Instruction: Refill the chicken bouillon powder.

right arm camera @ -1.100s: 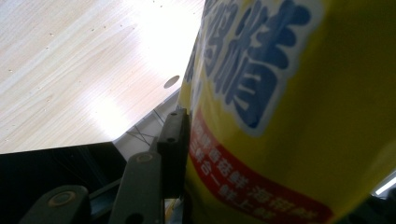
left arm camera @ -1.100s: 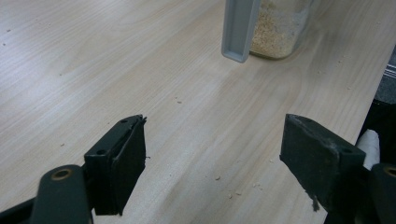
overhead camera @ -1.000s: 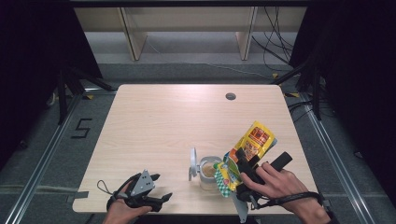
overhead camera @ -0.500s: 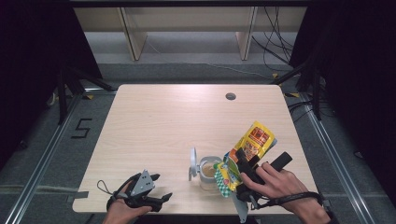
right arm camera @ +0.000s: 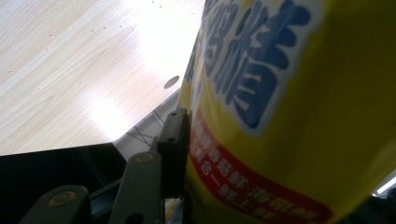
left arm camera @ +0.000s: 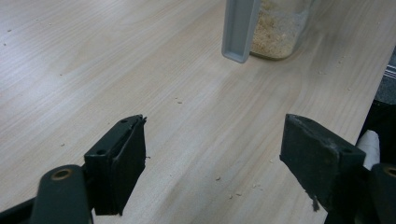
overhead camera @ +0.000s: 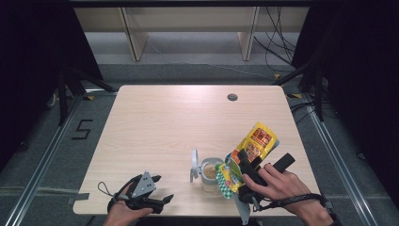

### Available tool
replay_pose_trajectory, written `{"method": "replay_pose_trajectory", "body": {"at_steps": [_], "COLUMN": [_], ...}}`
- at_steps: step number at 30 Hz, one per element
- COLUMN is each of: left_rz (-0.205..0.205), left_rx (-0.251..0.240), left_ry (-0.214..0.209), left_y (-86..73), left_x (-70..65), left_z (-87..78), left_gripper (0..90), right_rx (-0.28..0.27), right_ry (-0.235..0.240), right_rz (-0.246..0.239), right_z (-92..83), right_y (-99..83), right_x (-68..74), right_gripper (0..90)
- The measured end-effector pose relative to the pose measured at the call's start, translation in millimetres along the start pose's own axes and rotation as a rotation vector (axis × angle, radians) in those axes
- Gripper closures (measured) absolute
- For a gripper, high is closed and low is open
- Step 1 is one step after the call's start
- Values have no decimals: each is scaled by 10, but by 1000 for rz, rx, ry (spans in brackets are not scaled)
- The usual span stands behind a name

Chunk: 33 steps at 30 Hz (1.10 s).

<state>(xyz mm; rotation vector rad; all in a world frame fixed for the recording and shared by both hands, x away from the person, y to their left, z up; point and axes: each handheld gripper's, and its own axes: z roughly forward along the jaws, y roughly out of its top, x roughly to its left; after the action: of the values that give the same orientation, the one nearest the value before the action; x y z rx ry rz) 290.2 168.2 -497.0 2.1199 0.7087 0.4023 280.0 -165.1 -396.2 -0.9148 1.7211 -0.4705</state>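
The right hand-held gripper [overhead camera: 243, 175] sits near the front right corner of the surface [overhead camera: 179, 122], with the person's right hand [overhead camera: 277, 184] wrapped around its body. Its jaws are partly closed on a yellow pouch [overhead camera: 251, 147], which they hold tilted, its top end leaning toward the right edge of the surface and its lower end dipping toward the clear jar [overhead camera: 210, 173]. In the right gripper view the pouch [right arm camera: 289, 116] presses flat against the one black jaw that shows, with blue lettering and a red band across its face; the other jaw is hidden behind the pouch. The pouch's lower, green-patterned end hangs right over the mouth of the jar, touching or nearly touching its rim; which of the two is hard to tell.

The jar stands upright close to the front edge, right of the middle, with pale crumbly stuff inside. Its grey lid [overhead camera: 194, 165] is swung open and stands on edge at the jar's left side. In the left gripper view the lid [left arm camera: 239, 29] and the jar [left arm camera: 279, 28] stand ahead of the jaws.

The left hand-held gripper [overhead camera: 160, 188] rests near the front left corner, held by the left hand [overhead camera: 123, 212]. Its jaws stand wide apart with nothing between them, only bare wood with a few scattered crumbs [left arm camera: 219, 178]
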Motion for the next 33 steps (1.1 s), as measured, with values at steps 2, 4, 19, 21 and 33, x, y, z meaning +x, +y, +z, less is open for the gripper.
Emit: {"method": "replay_pose_trajectory", "body": {"at_steps": [2, 4, 19, 21, 33], "left_rz": [-8, -10, -11, -10, -11], "left_rx": [-1, -13, -13, -14, -16], "left_ry": [1, -2, -3, -2, -2], "left_y": [-2, -6, -7, -6, -4], "left_x": [-3, -2, -2, 0, -2], "left_z": [2, 10, 10, 10, 7], "left_gripper": [217, 217, 217, 217, 217], "right_rx": [2, 1, -4, -3, -8], "right_ry": [0, 2, 4, 5, 8], "right_rz": [0, 3, 8, 10, 8], "right_z": [-2, -2, -1, -2, 6], "right_y": [-2, -7, -12, -14, -14], "right_x": [0, 0, -3, -3, 7], "right_gripper": [608, 608, 609, 609, 609]}}
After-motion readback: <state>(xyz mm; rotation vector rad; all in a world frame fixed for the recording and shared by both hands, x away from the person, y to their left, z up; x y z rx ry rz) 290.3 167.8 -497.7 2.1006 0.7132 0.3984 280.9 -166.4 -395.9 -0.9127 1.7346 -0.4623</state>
